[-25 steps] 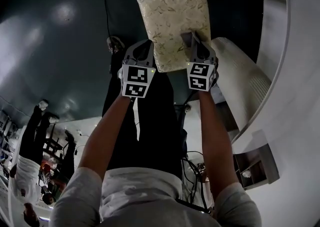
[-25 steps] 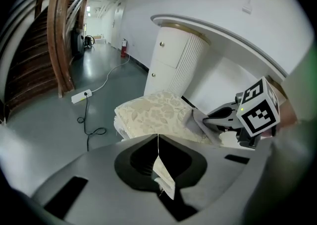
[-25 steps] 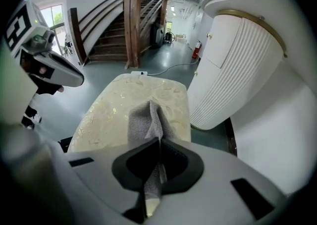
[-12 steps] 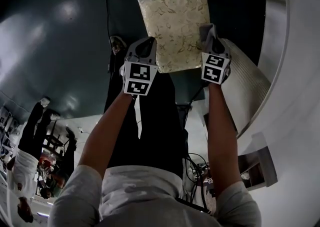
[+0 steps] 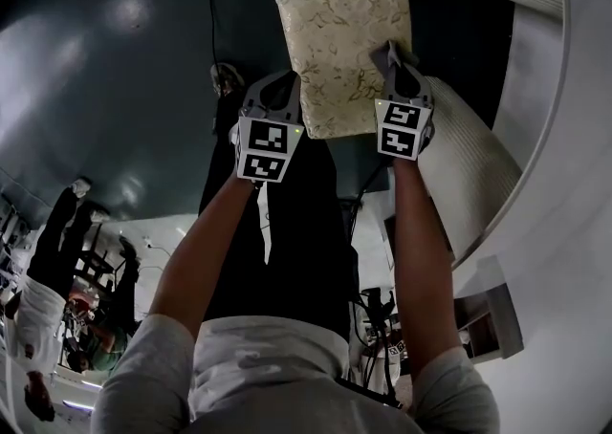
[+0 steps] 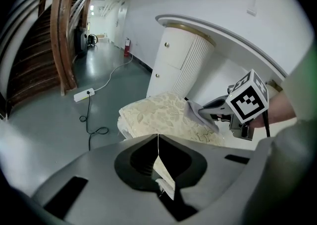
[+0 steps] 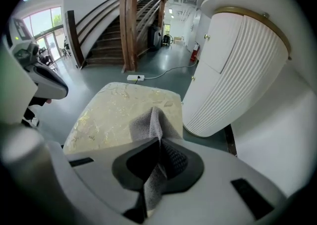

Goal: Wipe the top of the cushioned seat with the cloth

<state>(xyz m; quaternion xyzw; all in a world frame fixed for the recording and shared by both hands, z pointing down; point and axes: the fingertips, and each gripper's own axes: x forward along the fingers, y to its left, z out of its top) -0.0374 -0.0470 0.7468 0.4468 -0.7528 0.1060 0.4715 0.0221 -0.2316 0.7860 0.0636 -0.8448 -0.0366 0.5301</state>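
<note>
The cushioned seat (image 5: 337, 35) has a cream, leaf-patterned top and stands on the dark floor ahead of me. My right gripper (image 5: 390, 61) is shut on a grey cloth (image 7: 147, 121). It presses the cloth onto the seat (image 7: 111, 112) near the right edge, at the near corner. In the left gripper view the cloth (image 6: 194, 112) lies flat on the seat (image 6: 153, 115) under the right gripper (image 6: 210, 114). My left gripper (image 5: 277, 90) hovers just off the seat's near left corner. Its jaws (image 6: 158, 139) are closed, with a thin pale sliver in the seam.
A white fluted cabinet (image 5: 470, 160) stands close to the right of the seat, and a curved white wall (image 5: 574, 136) lies beyond it. On the floor a power strip (image 6: 83, 94) trails a black cable (image 5: 212, 26). A wooden staircase (image 7: 130, 21) rises behind.
The right gripper slid the cloth from the seat's near right part out past the right edge, then back onto that edge, a little farther away. The left gripper hardly moved.
</note>
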